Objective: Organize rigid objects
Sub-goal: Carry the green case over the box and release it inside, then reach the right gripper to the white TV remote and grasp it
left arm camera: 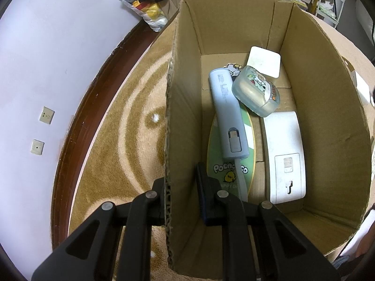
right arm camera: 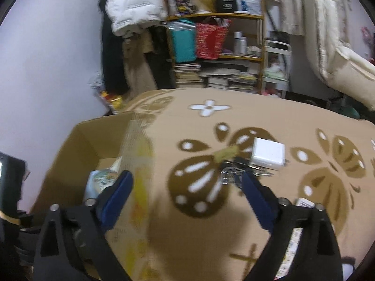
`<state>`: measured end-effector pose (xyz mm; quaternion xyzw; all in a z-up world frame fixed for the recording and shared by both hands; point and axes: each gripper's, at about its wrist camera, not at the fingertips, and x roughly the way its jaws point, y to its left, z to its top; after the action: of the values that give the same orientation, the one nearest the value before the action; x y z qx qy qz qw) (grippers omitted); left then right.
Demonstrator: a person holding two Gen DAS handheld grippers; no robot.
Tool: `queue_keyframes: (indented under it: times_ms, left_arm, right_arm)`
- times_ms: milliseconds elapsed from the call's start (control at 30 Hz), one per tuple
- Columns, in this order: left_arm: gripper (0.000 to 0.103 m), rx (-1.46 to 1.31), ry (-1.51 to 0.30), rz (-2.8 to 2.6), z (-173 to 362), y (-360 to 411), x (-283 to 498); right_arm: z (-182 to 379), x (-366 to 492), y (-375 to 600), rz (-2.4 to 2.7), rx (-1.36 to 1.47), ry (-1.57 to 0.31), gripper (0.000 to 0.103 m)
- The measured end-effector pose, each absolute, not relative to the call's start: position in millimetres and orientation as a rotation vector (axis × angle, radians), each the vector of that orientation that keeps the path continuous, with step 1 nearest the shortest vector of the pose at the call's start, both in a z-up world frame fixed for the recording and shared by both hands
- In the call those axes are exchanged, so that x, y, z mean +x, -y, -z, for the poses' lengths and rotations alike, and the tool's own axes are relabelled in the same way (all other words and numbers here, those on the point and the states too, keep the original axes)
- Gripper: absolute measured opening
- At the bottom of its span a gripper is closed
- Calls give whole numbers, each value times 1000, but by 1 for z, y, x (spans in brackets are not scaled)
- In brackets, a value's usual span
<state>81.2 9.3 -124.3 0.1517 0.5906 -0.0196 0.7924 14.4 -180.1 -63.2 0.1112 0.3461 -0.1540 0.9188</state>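
Note:
A cardboard box [left arm camera: 328, 128] stands on the patterned blanket. In it lie a pale blue power bank [left arm camera: 228, 114], a translucent case with cartoon stickers [left arm camera: 255, 93], a white square pad [left arm camera: 263, 61], a white rectangular device [left arm camera: 284, 157] and a green Pochacco card [left arm camera: 230, 171]. My left gripper [left arm camera: 180, 185] is shut on the box's left wall [left arm camera: 182, 117], one finger on each side of it. My right gripper [right arm camera: 185, 180] is open and empty above the blanket, beside the box [right arm camera: 70, 154]. A white charger [right arm camera: 268, 155] and a bunch of keys [right arm camera: 234, 169] lie just beyond its right finger.
The brown and beige blanket [right arm camera: 211, 222] covers the surface. A white wall with sockets [left arm camera: 46, 114] and a dark wooden edge [left arm camera: 77, 121] lie left. Shelves with books and bags [right arm camera: 211, 46] stand behind. A packet [right arm camera: 303, 202] lies under my right finger.

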Motion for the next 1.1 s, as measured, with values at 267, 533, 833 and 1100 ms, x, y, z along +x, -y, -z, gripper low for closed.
queue_keyframes:
  times_ms: [267, 533, 833, 1100]
  left_arm:
    - [17, 330, -1272, 43, 123, -9, 83]
    - [18, 328, -1273, 40, 124, -8, 83]
    - [18, 317, -1276, 35, 123, -9, 84]
    - [18, 321, -1274, 35, 124, -10, 83]
  right_arm:
    - [76, -3, 216, 432, 294, -746, 102]
    - [89, -23, 249, 565, 358, -799, 102]
    - [110, -37, 280, 655, 474, -860, 103]
    - [130, -42, 292, 724, 530, -917, 103]
